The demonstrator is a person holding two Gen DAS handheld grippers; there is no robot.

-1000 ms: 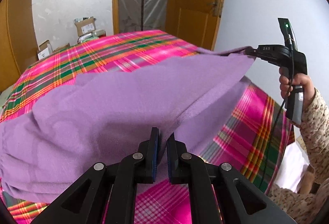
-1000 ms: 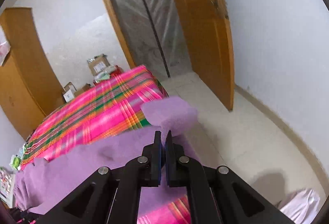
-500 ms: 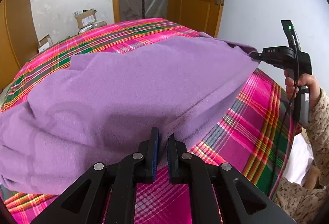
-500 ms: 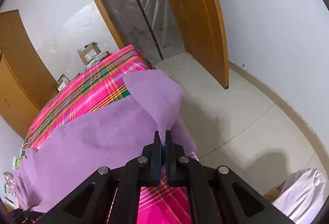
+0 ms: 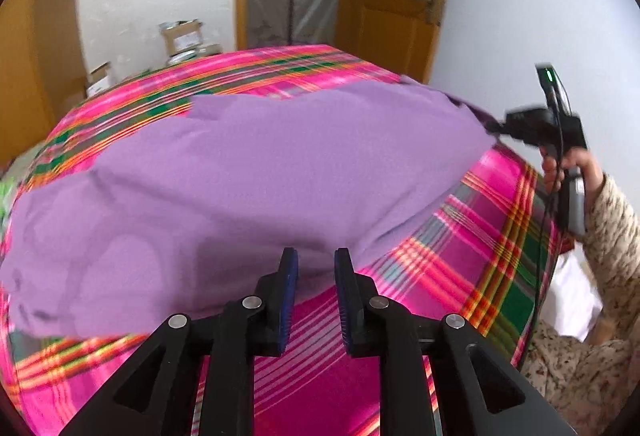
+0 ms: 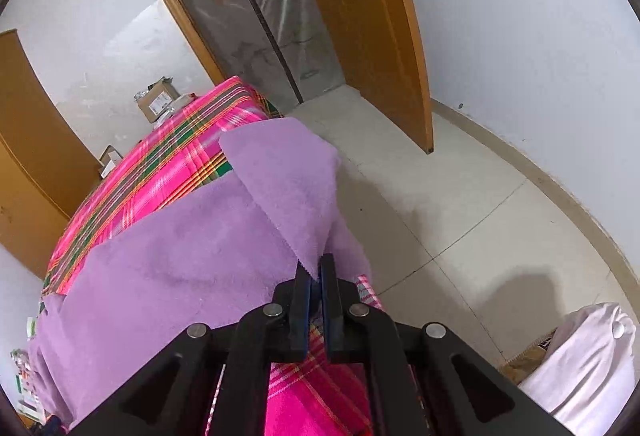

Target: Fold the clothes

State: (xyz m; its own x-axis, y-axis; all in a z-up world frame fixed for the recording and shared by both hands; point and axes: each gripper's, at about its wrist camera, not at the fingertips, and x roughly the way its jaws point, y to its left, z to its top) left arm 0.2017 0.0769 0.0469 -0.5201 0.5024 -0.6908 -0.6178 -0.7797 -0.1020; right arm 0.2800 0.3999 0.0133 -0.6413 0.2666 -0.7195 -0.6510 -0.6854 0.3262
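A purple garment (image 5: 248, 171) lies spread over a bed with a pink plaid cover (image 5: 472, 260). My left gripper (image 5: 316, 264) stands open at the garment's near hem; the cloth lies just beyond its blue pads and nothing is pinched between them. In the right wrist view my right gripper (image 6: 316, 276) is shut on a corner of the purple garment (image 6: 192, 260), which rises in a folded flap above the jaws. Seen from the left wrist view, the right gripper (image 5: 496, 125) holds that corner lifted at the bed's right edge, with a hand (image 5: 572, 167) on its handle.
Cardboard boxes (image 5: 180, 35) sit beyond the bed's far end. A wooden door (image 6: 360, 15) stands open at the back, with tiled floor (image 6: 460, 215) right of the bed. A white bundle (image 6: 584, 356) lies on the floor at lower right. A wooden wardrobe (image 6: 28, 139) stands left.
My left gripper has opened and let go of the hem, which now rests on the bed. The garment has settled lower and flatter. The right gripper keeps its corner and has dropped slightly.
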